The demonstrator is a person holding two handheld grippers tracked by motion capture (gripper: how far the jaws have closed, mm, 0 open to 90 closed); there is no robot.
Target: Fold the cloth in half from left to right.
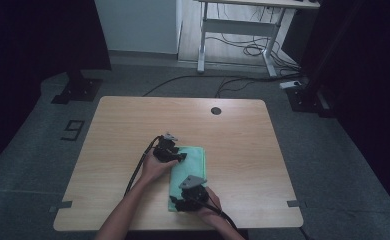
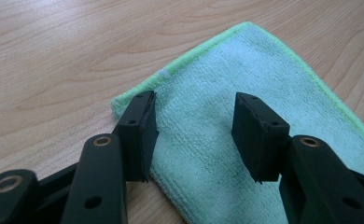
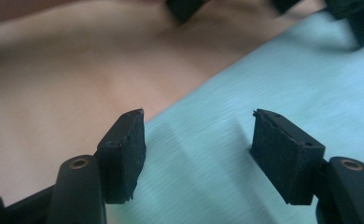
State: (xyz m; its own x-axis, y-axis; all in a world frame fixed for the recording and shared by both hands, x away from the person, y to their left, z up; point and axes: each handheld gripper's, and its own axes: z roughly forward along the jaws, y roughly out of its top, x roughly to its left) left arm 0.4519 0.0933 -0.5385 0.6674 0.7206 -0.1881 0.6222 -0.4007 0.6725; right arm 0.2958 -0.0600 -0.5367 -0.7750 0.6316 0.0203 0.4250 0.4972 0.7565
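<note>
At frame centre in the high view, the left gripper (image 1: 182, 156) sat with jaws spread wide over the far left edge of a folded green cloth (image 1: 193, 165) lying on the wooden counter (image 1: 118, 130). Lower right of it, the right gripper (image 1: 174, 203) was likewise released, at the cloth's near corner.

Overhead view; gripper views close, sharing cloth (image 2: 245, 88).
</note>
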